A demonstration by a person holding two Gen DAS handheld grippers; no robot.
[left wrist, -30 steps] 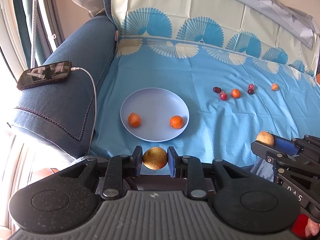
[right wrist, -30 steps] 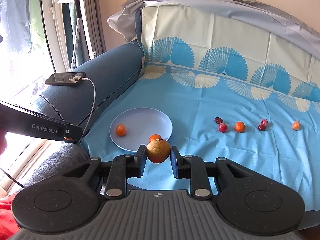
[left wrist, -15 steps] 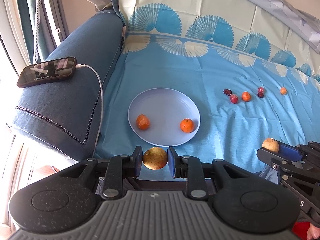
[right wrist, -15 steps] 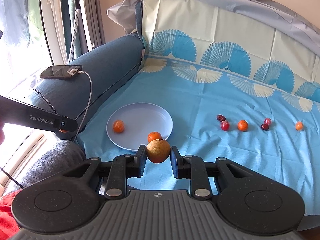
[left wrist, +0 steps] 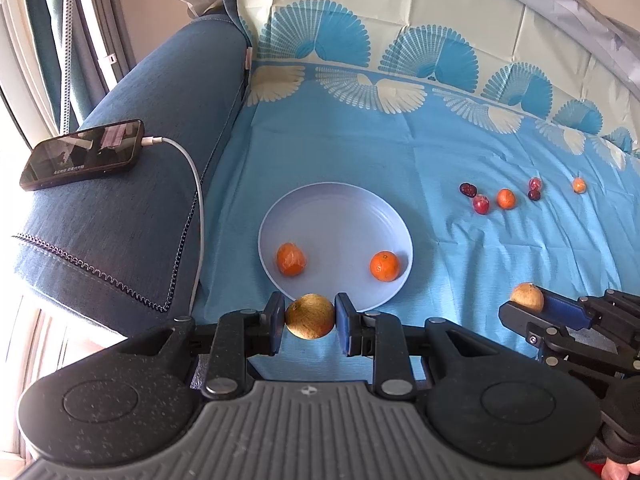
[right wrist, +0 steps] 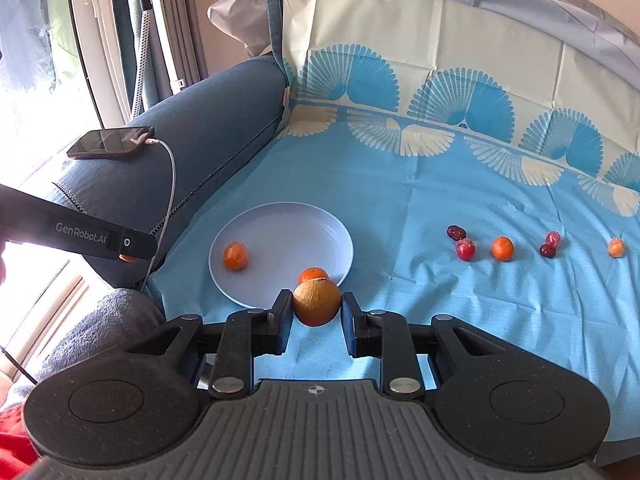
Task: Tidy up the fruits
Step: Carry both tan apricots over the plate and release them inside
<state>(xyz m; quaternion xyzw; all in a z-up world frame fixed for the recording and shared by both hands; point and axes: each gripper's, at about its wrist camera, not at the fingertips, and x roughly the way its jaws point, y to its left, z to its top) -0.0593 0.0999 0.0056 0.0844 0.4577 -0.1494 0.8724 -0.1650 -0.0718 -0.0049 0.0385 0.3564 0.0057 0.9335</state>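
My left gripper (left wrist: 310,317) is shut on a brownish-yellow round fruit (left wrist: 310,316), just at the near rim of the pale lilac plate (left wrist: 336,216). Two oranges (left wrist: 291,259) (left wrist: 384,266) lie in that plate. My right gripper (right wrist: 316,303) is shut on a brownish-orange round fruit (right wrist: 317,301), near the plate's (right wrist: 280,232) front right rim. In the left wrist view the right gripper (left wrist: 528,305) shows at the right edge with its fruit (left wrist: 527,297). A loose row of small red fruits (right wrist: 465,249) and oranges (right wrist: 502,248) lies on the blue cloth to the right.
The blue patterned cloth (left wrist: 400,152) covers a sofa seat. A phone (left wrist: 82,154) on a white charging cable (left wrist: 196,200) rests on the blue armrest (left wrist: 132,184) to the left. Curtains and a window are beyond it. A grey-clad knee (right wrist: 100,328) shows at lower left.
Both grippers, each still holding its fruit, have moved forward and slightly down toward the plate, which now looks larger and closer in both views.
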